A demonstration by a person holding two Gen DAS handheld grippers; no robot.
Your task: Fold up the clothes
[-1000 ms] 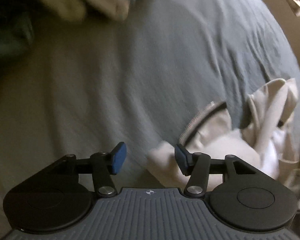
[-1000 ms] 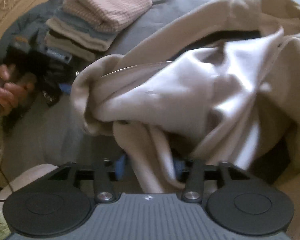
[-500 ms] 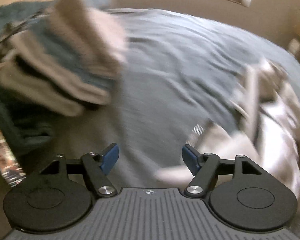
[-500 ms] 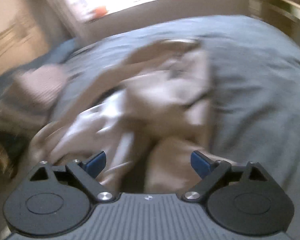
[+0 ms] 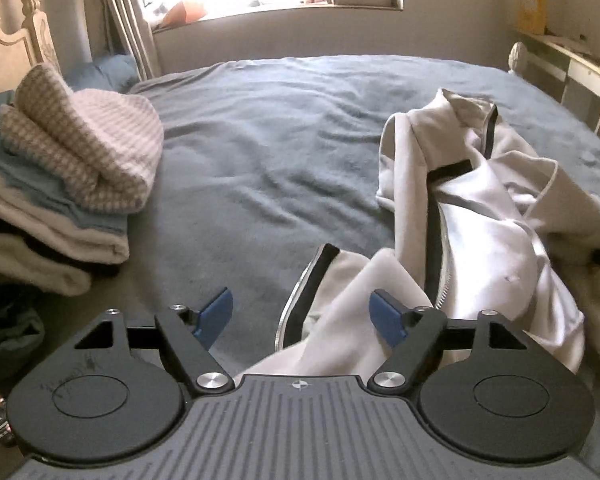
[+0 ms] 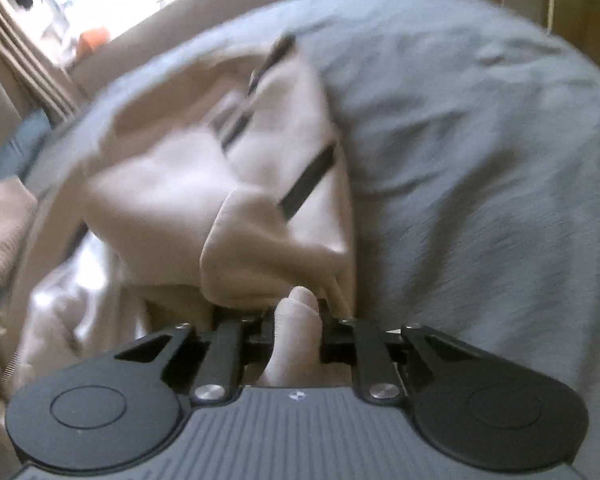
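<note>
A fold of the cream jacket (image 6: 296,320) was pinched between the closed fingers of the right gripper (image 6: 296,312). The left gripper (image 5: 302,314) was held wide open, jacket hem lying between its blue pads (image 5: 216,312). The crumpled jacket was spread toward the bed's (image 5: 280,128) right edge, folded clothes (image 5: 60,184) stacked at its left edge.

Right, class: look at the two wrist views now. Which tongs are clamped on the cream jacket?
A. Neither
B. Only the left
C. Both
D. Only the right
D: the right tongs are shut on a fold of the cream jacket, while the left tongs stand open.
</note>
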